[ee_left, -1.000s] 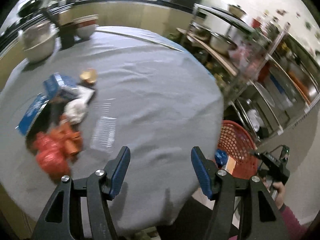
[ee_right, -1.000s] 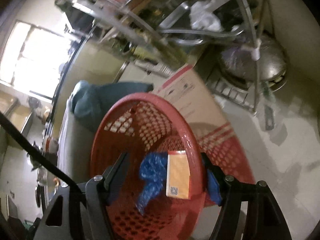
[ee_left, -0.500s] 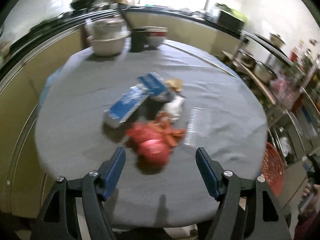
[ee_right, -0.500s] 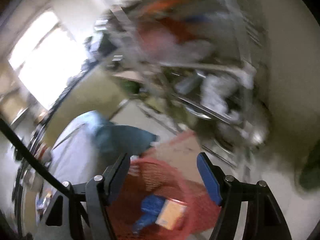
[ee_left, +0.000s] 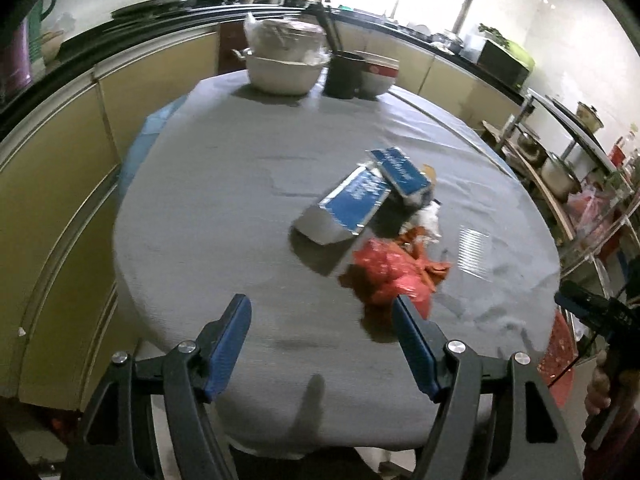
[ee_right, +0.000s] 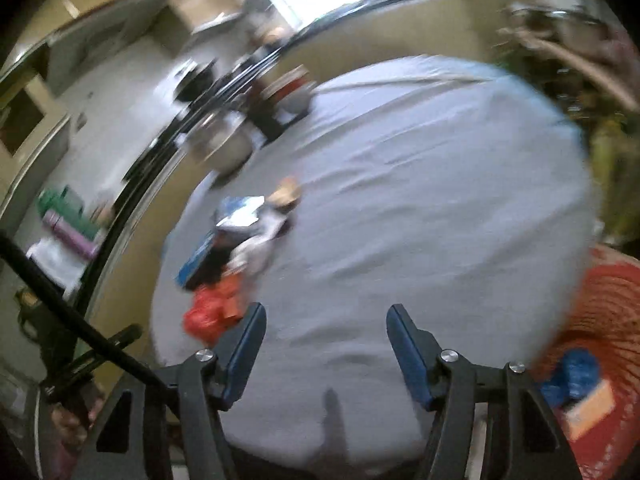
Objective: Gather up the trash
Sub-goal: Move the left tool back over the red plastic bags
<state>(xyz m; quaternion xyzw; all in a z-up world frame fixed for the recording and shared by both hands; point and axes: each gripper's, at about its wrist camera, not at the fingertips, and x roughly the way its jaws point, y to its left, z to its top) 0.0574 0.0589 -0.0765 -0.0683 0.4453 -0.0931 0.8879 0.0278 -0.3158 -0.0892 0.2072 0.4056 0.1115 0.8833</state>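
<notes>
A heap of trash lies on the round grey table [ee_left: 224, 208]: a red plastic bag [ee_left: 386, 276], two blue cartons [ee_left: 352, 200], white crumpled paper [ee_left: 428, 218] and a clear plastic tray [ee_left: 474, 250]. My left gripper [ee_left: 322, 344] is open and empty, above the table's near edge, the red bag just past its right finger. My right gripper [ee_right: 322, 350] is open and empty over the table's near side; the heap [ee_right: 236, 248] lies to its upper left, blurred. The red basket [ee_right: 600, 344] at the right holds a blue bag [ee_right: 572, 372] and an orange packet [ee_right: 588, 408].
Stacked pots [ee_left: 282, 60], a dark cup [ee_left: 342, 74] and a bowl [ee_left: 376, 76] stand at the table's far edge. Yellow counters curve round the left and back. Metal shelves [ee_left: 568, 168] with pots stand on the right. The basket's rim [ee_left: 558, 356] shows below the table's right edge.
The left gripper has swung left and back, so the heap now sits right of centre. The right gripper has turned from the basket and shelves toward the table. Both stayed open.
</notes>
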